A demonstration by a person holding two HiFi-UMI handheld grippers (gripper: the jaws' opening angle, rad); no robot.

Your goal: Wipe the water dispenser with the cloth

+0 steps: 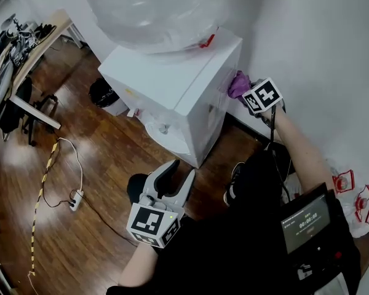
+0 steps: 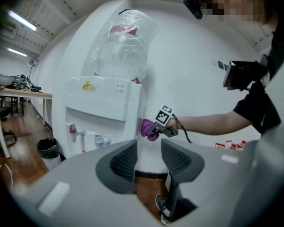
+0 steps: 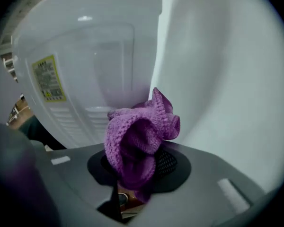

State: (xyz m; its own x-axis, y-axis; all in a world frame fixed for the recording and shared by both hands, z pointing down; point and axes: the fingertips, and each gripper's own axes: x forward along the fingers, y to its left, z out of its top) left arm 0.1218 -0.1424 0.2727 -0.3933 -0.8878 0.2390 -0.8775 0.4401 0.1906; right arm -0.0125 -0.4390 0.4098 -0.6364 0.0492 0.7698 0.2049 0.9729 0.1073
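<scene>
We had the right gripper [image 3: 138,167] clamped on the bunched purple cloth [image 3: 139,134]. The cloth pressed against the side panel of the water dispenser [image 1: 172,85], near its upper rear edge. Room there was tight, because the white wall [image 1: 307,35] stood just behind the dispenser and the cloth worked in the narrow corner between them. Our left gripper [image 1: 180,172] hung well off the dispenser's front corner, its jaws a little apart with nothing between them. It was above the open wooden floor [image 1: 104,158] that spread in front of the dispenser. A black bin [image 1: 102,93] sat just beside the dispenser's far side. A power strip [image 1: 75,200] lay well away from the dispenser on the boards.
</scene>
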